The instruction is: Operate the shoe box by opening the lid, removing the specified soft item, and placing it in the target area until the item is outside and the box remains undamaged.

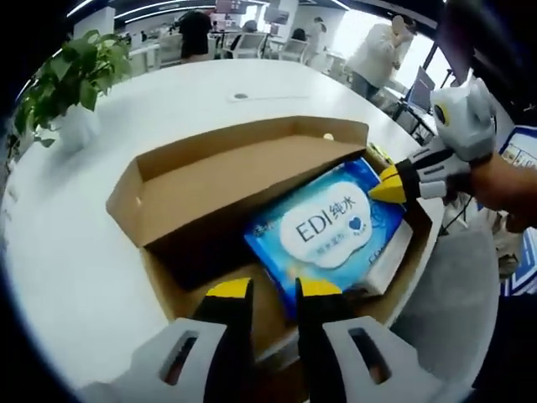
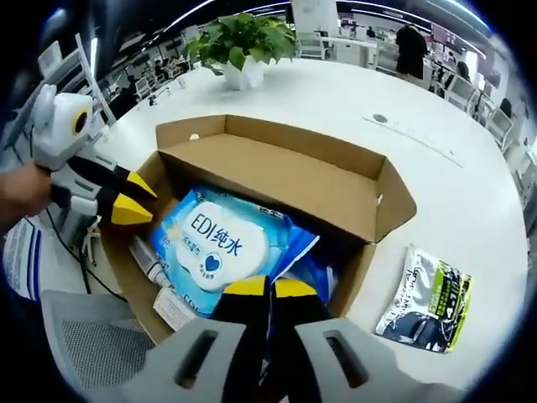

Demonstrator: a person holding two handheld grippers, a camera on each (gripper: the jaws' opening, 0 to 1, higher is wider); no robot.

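White round worktop (image 2: 352, 101) carries a potted green plant (image 2: 243, 42), then an open brown cardboard shoe box (image 2: 294, 176) holding a blue soft wipes pack (image 2: 222, 248). Left tongs (image 1: 273, 290) stand slightly apart above the pack; right tongs (image 2: 270, 287) are clamped on its edge. Black-and-white pouch (image 2: 428, 302) lies beside the box.

Brown cardboard shoe box (image 2: 277, 172) on a white tabletop (image 2: 336, 96). Blue-and-white wipes pack (image 2: 222, 243) ahead of yellow-tipped black fingers (image 2: 247, 290). Green plant (image 2: 243, 38), white pot (image 2: 241, 75).
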